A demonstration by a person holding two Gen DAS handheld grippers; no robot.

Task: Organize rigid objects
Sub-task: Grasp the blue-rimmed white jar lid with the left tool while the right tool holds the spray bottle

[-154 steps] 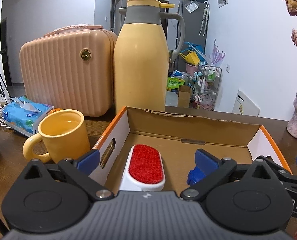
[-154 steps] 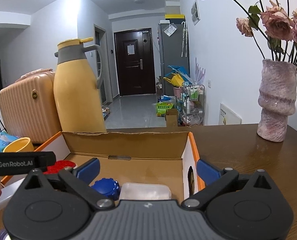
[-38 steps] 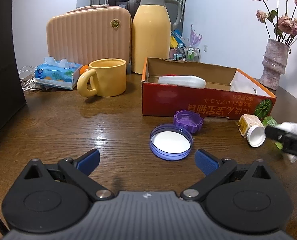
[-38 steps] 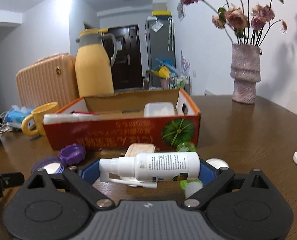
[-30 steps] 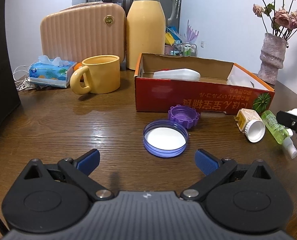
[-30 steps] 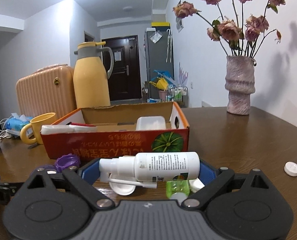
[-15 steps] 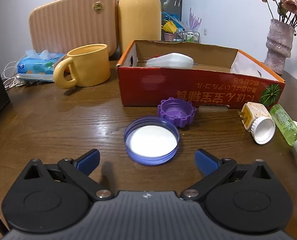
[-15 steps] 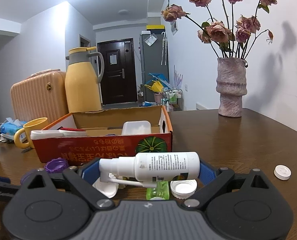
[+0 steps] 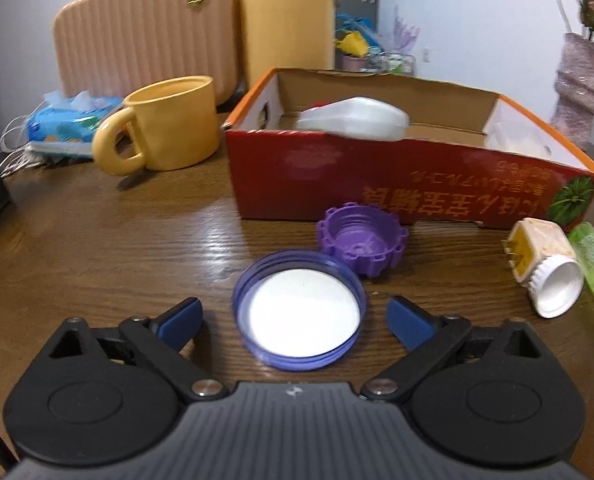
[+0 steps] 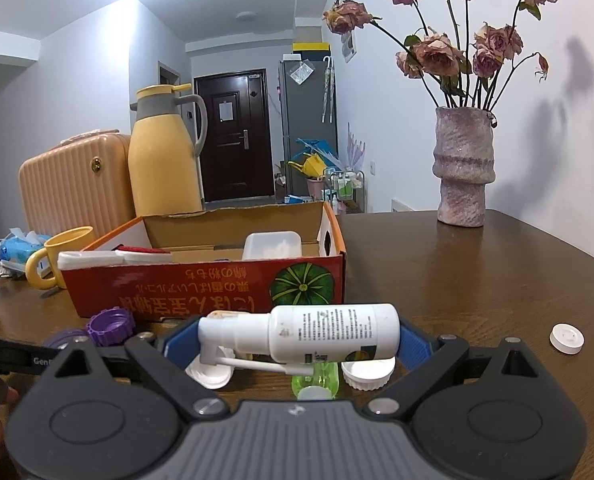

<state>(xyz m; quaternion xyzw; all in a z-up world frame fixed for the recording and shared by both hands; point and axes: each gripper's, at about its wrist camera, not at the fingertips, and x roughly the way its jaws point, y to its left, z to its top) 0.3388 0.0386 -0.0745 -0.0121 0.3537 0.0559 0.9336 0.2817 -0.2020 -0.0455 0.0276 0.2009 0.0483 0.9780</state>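
The blue lid [image 9: 299,316] now sits between the spread fingers of the left gripper [image 9: 295,318], which has closed in on it, while the right gripper [image 10: 297,338] stays clamped on the white spray bottle [image 10: 317,338], lifted toward the box [image 10: 201,284] ahead.

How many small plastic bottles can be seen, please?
2. The white plastic spray bottle is gripped crosswise in the right tool; the green transparent bottle lies on the wooden table, near the red cardboard box. The box may hide more.
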